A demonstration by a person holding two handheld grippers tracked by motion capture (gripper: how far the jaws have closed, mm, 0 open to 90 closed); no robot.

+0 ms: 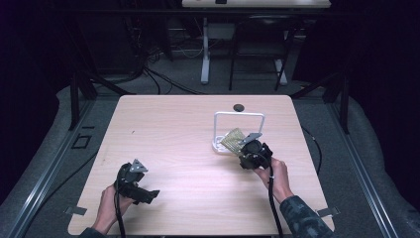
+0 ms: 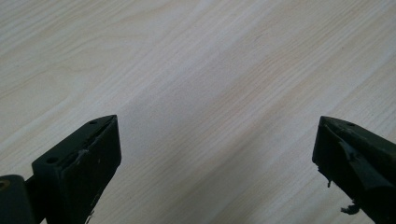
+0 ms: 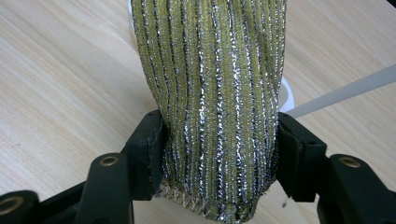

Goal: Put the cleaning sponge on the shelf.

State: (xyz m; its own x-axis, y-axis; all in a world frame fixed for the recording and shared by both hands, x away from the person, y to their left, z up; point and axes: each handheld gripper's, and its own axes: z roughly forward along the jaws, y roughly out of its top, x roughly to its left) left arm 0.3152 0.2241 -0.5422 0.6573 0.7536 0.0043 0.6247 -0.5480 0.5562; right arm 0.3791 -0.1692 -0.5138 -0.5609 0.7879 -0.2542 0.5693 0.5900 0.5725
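Here the right hand-held gripper (image 3: 219,154) is pinching a ribbed yellow-green and silver cloth (image 3: 215,93) between its jaws, just in front of it, against the white wire rack (image 1: 238,117) on the desk (image 1: 173,144). The left hand-held gripper (image 2: 215,154) is hovering spread and empty. Probably the cloth's placement on the rack is not finished.

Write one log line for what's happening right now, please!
right claw: shut on sparkly yellow cloth | white rack: by cloth | left claw: open above bare table

No readable text or labels
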